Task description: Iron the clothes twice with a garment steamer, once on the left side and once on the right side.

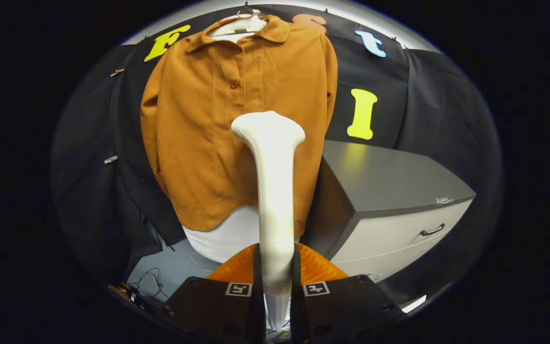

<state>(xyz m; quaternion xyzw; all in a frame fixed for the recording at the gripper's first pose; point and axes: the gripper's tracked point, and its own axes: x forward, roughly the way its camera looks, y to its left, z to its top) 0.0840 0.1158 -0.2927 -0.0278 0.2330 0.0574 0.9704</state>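
Gripper view: the gripper (275, 282) sits at the bottom centre of the frame, its 2 fingers (257, 267) clamped on the white handle of the garment steamer (271, 191). The steamer rises upright from between the fingers to the middle of the frame, where its flared head lies over the lower front of the orange shirt (208, 124). The shirt hangs on a white hanger (239, 25) at the top centre, buttoned, with a white garment (227, 236) showing below its hem. A grey cabinet (389, 191) with a drawer handle stands at the right, just beside the shirt.
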